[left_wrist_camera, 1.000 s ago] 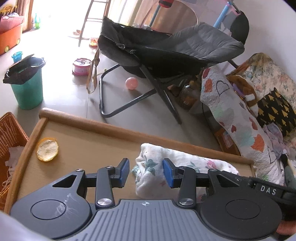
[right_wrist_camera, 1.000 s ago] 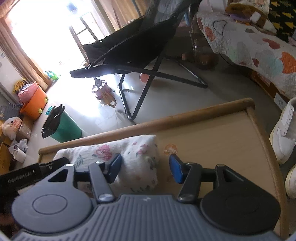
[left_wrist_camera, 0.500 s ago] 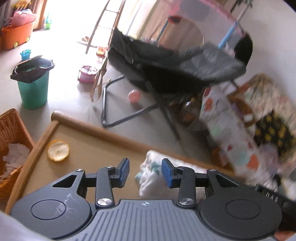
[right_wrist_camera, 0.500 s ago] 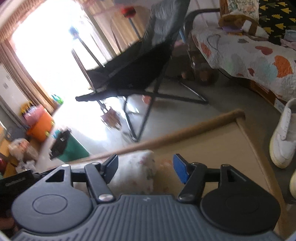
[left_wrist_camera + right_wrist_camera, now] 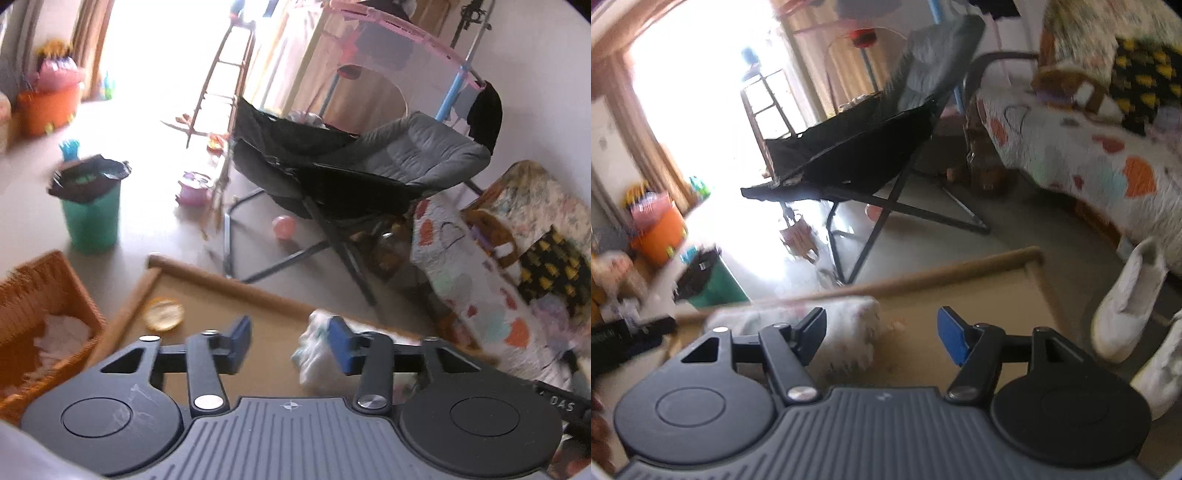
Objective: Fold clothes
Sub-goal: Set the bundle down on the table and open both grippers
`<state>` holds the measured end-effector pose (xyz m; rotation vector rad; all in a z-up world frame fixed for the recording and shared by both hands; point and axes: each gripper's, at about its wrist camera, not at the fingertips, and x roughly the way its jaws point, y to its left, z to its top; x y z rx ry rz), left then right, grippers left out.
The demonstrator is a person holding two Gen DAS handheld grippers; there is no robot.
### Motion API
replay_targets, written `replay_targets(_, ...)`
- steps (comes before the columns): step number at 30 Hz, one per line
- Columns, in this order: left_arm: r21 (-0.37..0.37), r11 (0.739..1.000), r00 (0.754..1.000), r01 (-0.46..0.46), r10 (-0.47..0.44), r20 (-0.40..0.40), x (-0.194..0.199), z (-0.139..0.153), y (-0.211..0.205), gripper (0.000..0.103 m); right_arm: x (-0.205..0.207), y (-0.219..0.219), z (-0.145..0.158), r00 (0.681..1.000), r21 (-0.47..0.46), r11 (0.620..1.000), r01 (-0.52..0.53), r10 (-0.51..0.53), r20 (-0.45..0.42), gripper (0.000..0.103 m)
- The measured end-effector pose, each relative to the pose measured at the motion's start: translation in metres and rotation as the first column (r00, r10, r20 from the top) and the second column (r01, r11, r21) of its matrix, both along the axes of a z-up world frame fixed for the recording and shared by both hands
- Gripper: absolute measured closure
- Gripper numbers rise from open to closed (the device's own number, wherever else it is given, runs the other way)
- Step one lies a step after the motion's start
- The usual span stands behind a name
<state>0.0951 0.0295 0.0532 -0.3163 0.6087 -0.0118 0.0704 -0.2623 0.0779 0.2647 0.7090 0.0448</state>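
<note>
A folded white floral cloth (image 5: pixel 314 354) lies on the tan table (image 5: pixel 266 317) near its far edge. In the left wrist view my left gripper (image 5: pixel 290 345) is open and empty, raised above the table, with the cloth's end behind its right finger. In the right wrist view the cloth (image 5: pixel 849 332) lies behind my right gripper's left finger. My right gripper (image 5: pixel 882 332) is open and empty, above the table (image 5: pixel 990 299).
A yellow round peel (image 5: pixel 164 314) lies at the table's far left. An orange wicker basket (image 5: pixel 40 314) stands left of the table. A green bin (image 5: pixel 92 210), a black folding chair (image 5: pixel 351 173), a quilted bed (image 5: pixel 1089 147) and white shoes (image 5: pixel 1126 306) surround it.
Both grippers have lifted and pulled back from the cloth, which now sits lower and smaller in both views. The left gripper has shifted left of the cloth. Both stay open.
</note>
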Motion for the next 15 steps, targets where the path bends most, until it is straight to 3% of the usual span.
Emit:
replay_targets(6, 0.159, 0.983, 0.995, 0.094, -0.090, -0.030, -0.044, -0.016, -0.015, 0.047, -0.037, 0.007, -0.020, 1.000, -0.092, 0.996, -0.017, 0.015, -0.025, 0.037)
replay_targets(15, 0.138, 0.985, 0.990, 0.100, -0.086, -0.108, -0.075, -0.040, -0.005, 0.047, -0.071, 0.010, -0.040, 0.997, -0.123, 0.992, -0.011, 0.002, -0.074, 0.036)
